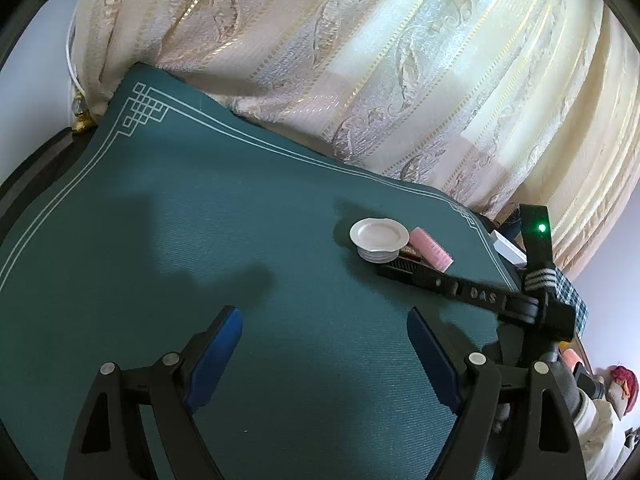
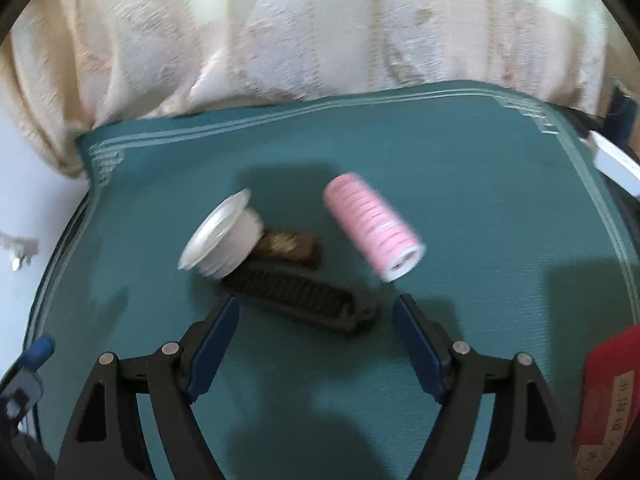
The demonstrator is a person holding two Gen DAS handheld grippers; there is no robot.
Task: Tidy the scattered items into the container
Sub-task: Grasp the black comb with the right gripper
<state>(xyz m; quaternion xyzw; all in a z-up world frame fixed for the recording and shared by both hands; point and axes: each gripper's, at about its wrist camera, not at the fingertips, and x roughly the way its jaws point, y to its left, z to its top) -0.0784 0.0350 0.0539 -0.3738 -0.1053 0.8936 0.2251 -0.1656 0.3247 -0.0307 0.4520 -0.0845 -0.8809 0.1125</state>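
Note:
A small cluster lies on the green mat (image 2: 460, 200): a white flanged screw cap (image 2: 224, 236), a brown item (image 2: 288, 246) behind it, a black ribbed bar (image 2: 300, 300) and a pink hair roller (image 2: 372, 226). My right gripper (image 2: 318, 302) hangs open just above the black bar, with nothing between its blue pads. In the left wrist view the cap (image 1: 378, 238) and roller (image 1: 432, 250) sit far right, and the right gripper's black finger (image 1: 472, 290) reaches in beside them. My left gripper (image 1: 324, 316) is open over bare mat. No container shows clearly.
A patterned curtain (image 1: 360, 60) hangs right behind the mat's far edge. A white box (image 2: 612, 164) lies off the mat's right corner and a red labelled box (image 2: 608, 392) stands at the near right. The mat's left half (image 1: 160, 220) holds only shadows.

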